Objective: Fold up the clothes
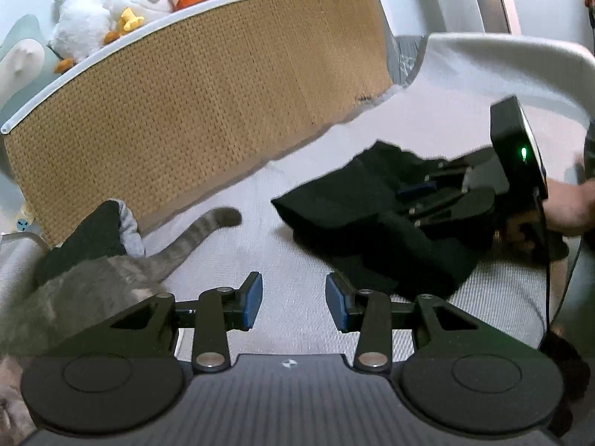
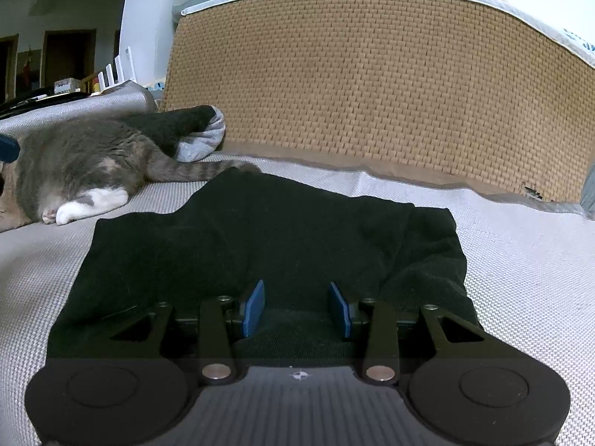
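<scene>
A: Where does the black garment [image 2: 260, 245] lie?

B: It lies spread on the pale woven bed cover [image 2: 520, 260], partly folded, in front of the tan wicker headboard [image 2: 372, 85]. In the left wrist view the same cloth sits to the right of centre, rumpled.

A: And the right gripper [image 2: 296, 306]?

B: It rests low over the near edge of the garment. Its blue pads stand apart with the cloth seen between and beneath them; they do not pinch it, so the claw is open and holds nothing.

A: The left gripper [image 1: 293, 304]?

B: It hovers above bare cover, just beside the garment's near corner. Its jaws are parted too, with nothing between them.

A: Anything else on the bed?

B: A grey cat [image 2: 74, 171] lies at the left, its tail stretched toward the garment's far edge. Behind it is a dark and grey bundle of cloth [image 2: 193, 133]. In the left wrist view a hand [image 1: 569, 204] grips the right gripper's body.
</scene>
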A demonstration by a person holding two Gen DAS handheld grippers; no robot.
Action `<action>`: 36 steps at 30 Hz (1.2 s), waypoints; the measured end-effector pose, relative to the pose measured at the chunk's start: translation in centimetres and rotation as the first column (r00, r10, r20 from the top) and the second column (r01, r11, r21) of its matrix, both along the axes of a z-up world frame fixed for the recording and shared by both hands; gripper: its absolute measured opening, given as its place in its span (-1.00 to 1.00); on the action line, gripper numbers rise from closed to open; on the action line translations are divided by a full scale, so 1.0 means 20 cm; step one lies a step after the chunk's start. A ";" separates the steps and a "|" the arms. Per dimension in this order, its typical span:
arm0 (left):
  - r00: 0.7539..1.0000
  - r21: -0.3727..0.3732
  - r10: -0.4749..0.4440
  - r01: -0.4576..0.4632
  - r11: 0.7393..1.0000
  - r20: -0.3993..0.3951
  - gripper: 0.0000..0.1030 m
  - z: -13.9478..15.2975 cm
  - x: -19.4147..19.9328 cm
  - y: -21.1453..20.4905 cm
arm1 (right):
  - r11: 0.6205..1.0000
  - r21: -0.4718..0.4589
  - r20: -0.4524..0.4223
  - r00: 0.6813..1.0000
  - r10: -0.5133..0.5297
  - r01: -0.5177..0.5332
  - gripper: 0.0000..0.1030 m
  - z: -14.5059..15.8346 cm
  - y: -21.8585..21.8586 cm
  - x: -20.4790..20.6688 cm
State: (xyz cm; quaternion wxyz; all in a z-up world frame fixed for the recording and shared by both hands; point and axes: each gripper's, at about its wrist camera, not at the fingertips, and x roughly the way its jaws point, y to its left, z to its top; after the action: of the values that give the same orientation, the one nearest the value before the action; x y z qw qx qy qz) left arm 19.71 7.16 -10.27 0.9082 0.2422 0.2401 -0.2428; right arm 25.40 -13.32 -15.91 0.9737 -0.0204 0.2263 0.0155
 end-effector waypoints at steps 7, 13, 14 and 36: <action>0.999 0.007 0.028 -0.028 1.000 -0.023 -0.17 -0.01 -0.03 0.11 | 1.000 -0.001 0.002 1.000 0.000 0.000 -0.19 0.00 0.00 0.00; 0.999 0.042 0.033 -0.032 0.999 -0.042 -0.17 -0.02 -0.05 0.20 | 1.000 -0.005 0.008 1.000 0.000 0.000 -0.18 -0.01 0.00 0.00; 0.999 0.051 0.033 -0.031 0.998 -0.043 -0.17 -0.02 -0.06 0.21 | 1.000 -0.006 0.008 1.000 -0.001 0.001 -0.18 0.00 0.01 0.00; 0.994 0.187 0.100 -0.089 0.978 -0.050 -0.17 -0.04 -0.21 0.42 | 1.000 -0.021 0.007 1.000 -0.012 0.012 -0.18 0.01 0.01 -0.01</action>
State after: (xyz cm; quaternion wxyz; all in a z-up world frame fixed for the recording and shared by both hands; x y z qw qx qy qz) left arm 15.49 15.51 -11.07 0.8849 0.3060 0.2997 -0.1830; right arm 25.18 -13.08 -15.70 0.9743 -0.0295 0.2232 0.0072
